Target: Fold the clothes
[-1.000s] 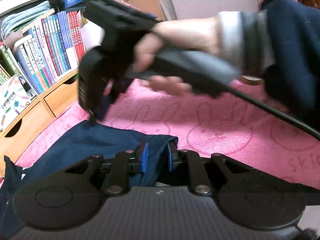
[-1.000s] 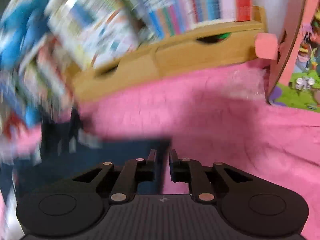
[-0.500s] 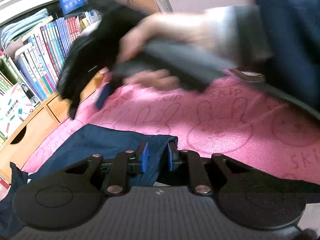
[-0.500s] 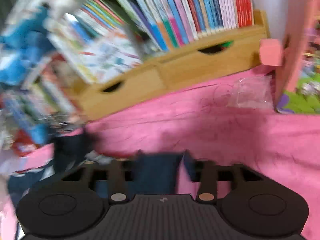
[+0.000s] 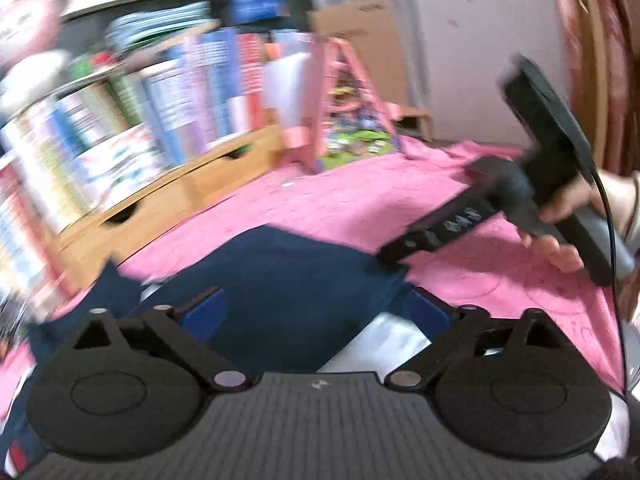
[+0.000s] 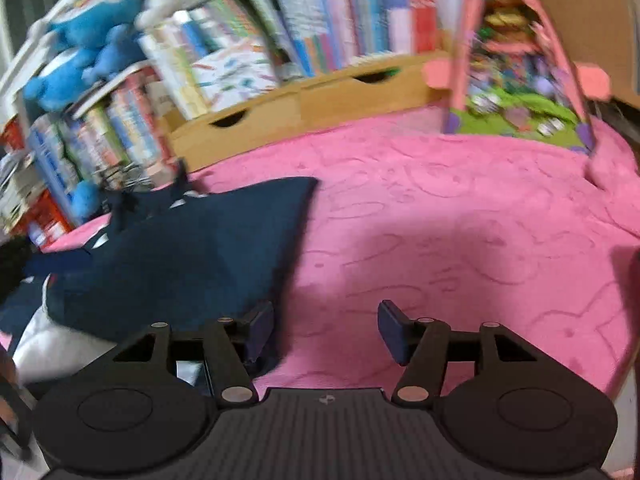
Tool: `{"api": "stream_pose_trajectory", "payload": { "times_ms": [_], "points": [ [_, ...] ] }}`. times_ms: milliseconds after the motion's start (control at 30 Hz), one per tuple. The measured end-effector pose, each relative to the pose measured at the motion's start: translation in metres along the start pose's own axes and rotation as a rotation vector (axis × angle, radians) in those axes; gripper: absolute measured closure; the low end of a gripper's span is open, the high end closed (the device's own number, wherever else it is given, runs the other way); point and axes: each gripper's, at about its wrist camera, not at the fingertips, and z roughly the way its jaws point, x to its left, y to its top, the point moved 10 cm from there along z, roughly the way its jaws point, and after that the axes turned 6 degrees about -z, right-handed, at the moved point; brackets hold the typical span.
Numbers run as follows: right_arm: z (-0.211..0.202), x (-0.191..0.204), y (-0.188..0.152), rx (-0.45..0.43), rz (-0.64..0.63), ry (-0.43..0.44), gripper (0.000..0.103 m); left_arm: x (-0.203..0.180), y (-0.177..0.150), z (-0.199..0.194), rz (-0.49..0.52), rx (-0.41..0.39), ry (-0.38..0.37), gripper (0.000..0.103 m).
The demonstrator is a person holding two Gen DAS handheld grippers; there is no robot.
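**Both grippers spread over the navy garment**

The navy garment (image 5: 288, 280) lies at lower centre on the pink blanket (image 6: 440, 216). The left gripper (image 5: 316, 312) and right gripper (image 6: 326, 330) are both spread, pinching nothing. Half a second ago the left one was pressed on cloth. Best to regrip one edge squarely, keeping layers flat.

I see a dark navy cloth garment (image 6: 192, 256) on a pink plush blanket embossed with outline figures (image 6: 460, 232); my black grippers' fingers carry blue pads (image 5: 206, 312); behind, a honey-coloured wooden drawer unit (image 6: 304, 108); a bright blue plush toy (image 6: 76, 64).
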Motion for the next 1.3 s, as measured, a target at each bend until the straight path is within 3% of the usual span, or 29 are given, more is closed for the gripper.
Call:
{"api": "stream_pose_trajectory", "payload": {
  "times_ms": [67,200,367,633,833,1000,1133,1300],
  "points": [
    [0.0,0.021,-0.003,-0.02,-0.088,0.002,0.038,0.034,-0.007,-0.016,-0.085,0.001,0.052,0.002],
    [0.002,0.061,-0.006,-0.033,-0.2,0.038,0.032,0.125,-0.045,-0.041,-0.349,0.054,0.274,0.002],
    [0.005,0.109,0.001,-0.053,-0.277,0.088,0.021,0.187,-0.09,-0.056,-0.539,0.12,0.406,0.002],
    [0.047,0.194,0.025,-0.051,-0.393,0.095,0.01,0.184,-0.1,-0.057,-0.524,0.158,0.415,0.0],
    [0.092,0.203,0.021,-0.015,-0.389,0.024,0.014,0.185,-0.102,-0.058,-0.532,0.152,0.411,0.0],
    [0.129,0.208,0.018,0.015,-0.386,-0.037,0.011,0.187,-0.101,-0.059,-0.541,0.147,0.404,0.0],
    [0.135,0.197,0.017,0.05,-0.303,-0.02,0.0,0.197,-0.098,-0.075,-0.597,0.092,0.443,0.002],
    [0.135,0.198,0.017,0.053,-0.302,-0.019,0.0,0.248,-0.094,-0.145,-0.687,-0.059,0.432,0.0]
  ]
}}
